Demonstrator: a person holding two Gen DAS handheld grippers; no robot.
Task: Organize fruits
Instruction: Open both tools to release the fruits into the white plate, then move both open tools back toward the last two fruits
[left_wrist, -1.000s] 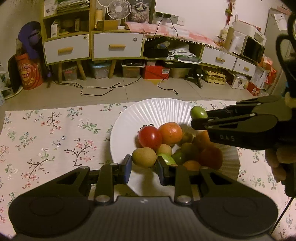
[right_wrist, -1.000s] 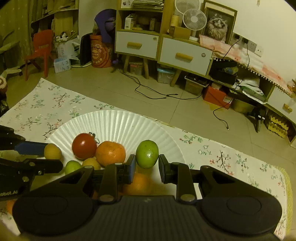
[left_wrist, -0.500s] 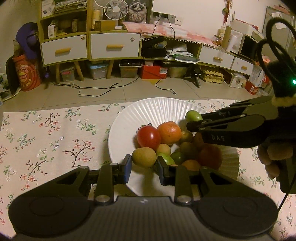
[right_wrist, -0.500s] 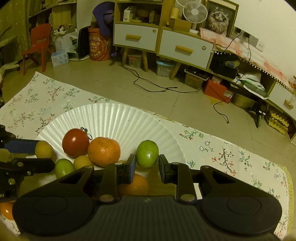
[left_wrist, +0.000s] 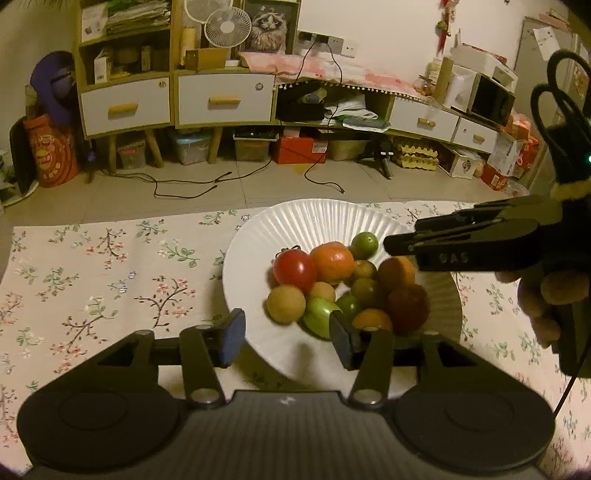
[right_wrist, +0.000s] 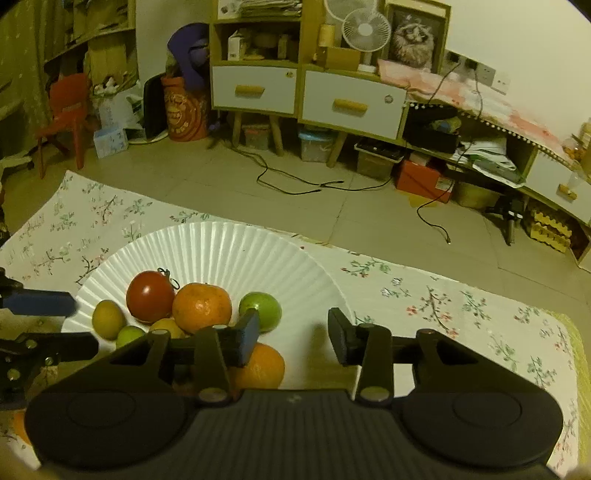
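Observation:
A white fluted paper plate (left_wrist: 314, 214) (right_wrist: 221, 240) holds a pile of fruit: a red tomato (left_wrist: 294, 269) (right_wrist: 149, 295), an orange (left_wrist: 331, 261) (right_wrist: 202, 307) and several small green and yellow ones. My left gripper (left_wrist: 286, 341) is at the plate's near edge with its jaws opening. A yellow-brown fruit (left_wrist: 286, 303) lies on the plate just past them, free of the pads. My right gripper (right_wrist: 293, 338) is opening too. A green fruit (right_wrist: 260, 310) (left_wrist: 365, 245) rests on the plate beside its left finger, with nothing between the pads. Another orange (right_wrist: 258, 365) lies under that finger.
A flowered tablecloth (left_wrist: 110, 280) covers the table, whose far edge runs just behind the plate. Beyond it are the floor with cables (right_wrist: 295, 184) and low cabinets. The hand (left_wrist: 546, 295) holding the right gripper is at the plate's right.
Both grippers have opened. The left one let go of the yellow-brown fruit and the right one let go of the green fruit; both fruits now lie on the plate.

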